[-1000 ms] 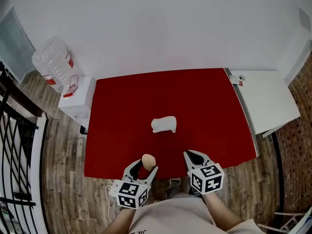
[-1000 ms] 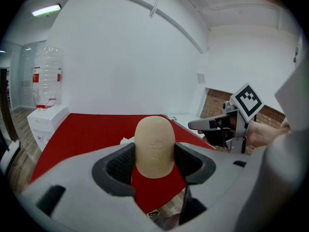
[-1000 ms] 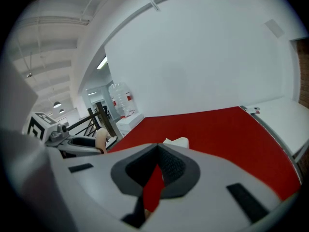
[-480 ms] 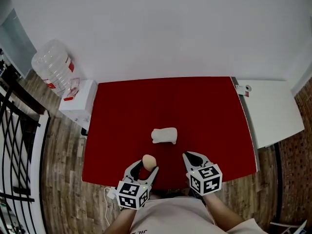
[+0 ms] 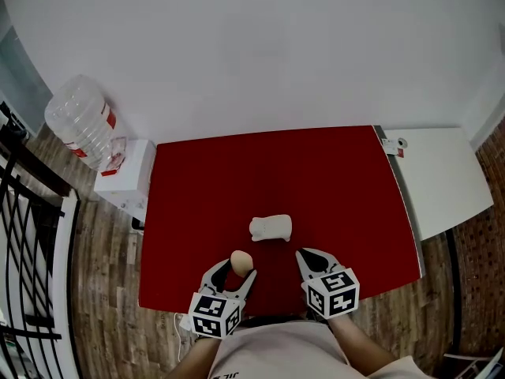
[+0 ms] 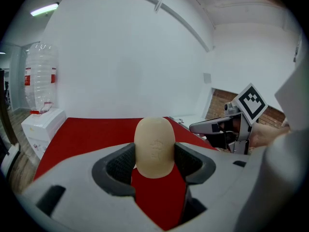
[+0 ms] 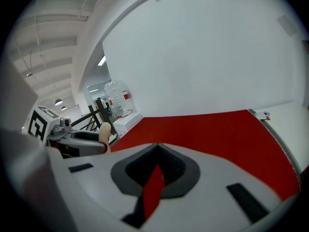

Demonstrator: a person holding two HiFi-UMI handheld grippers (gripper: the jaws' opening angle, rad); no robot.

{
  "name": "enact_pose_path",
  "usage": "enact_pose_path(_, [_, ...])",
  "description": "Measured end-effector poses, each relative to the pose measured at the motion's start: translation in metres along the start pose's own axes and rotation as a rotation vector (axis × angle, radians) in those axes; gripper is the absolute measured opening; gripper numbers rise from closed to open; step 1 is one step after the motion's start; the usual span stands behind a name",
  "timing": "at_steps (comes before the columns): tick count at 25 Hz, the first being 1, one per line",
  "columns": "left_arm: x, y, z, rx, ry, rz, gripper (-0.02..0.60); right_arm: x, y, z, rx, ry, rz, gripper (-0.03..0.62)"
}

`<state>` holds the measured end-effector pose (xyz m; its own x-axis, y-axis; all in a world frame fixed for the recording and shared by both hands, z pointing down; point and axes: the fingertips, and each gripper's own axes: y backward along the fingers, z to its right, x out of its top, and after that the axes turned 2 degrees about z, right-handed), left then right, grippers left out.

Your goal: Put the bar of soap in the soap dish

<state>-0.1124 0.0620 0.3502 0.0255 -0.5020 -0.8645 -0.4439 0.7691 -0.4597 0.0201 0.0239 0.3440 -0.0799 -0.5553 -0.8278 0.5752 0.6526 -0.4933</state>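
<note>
A beige oval bar of soap stands upright between the pads of my left gripper, which is shut on it over the near edge of the red table. The left gripper view shows the soap pinched at its sides, left gripper. The white soap dish lies mid-table, just beyond both grippers and slightly right of the soap. My right gripper hovers beside the left one, jaws together with nothing in them; in its own view the right gripper shows only a thin slit.
A large water bottle sits on a white box left of the table. A white side table adjoins the right edge. A black railing runs along the far left over the wood floor.
Both grippers have moved forward over the table toward the soap dish, which now lies closer to them. The soap stays clamped in the left gripper.
</note>
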Motion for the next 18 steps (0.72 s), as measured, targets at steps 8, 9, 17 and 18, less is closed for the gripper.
enact_pose_path(8, [0.003, -0.009, -0.013, -0.018, 0.003, -0.009, 0.253, 0.004, -0.016, -0.002, -0.014, -0.004, -0.012, 0.005])
enact_pose_path(9, [0.003, -0.01, -0.014, -0.02, 0.004, -0.011, 0.253, 0.005, -0.018, -0.001, -0.017, -0.002, -0.012, 0.005])
enact_pose_path(17, [0.005, -0.028, -0.025, -0.036, 0.013, -0.028, 0.255, 0.007, -0.034, 0.009, -0.033, -0.009, -0.031, 0.005])
enact_pose_path(18, [0.006, -0.031, -0.027, -0.037, 0.011, -0.031, 0.255, 0.008, -0.037, 0.011, -0.035, -0.007, -0.034, 0.005])
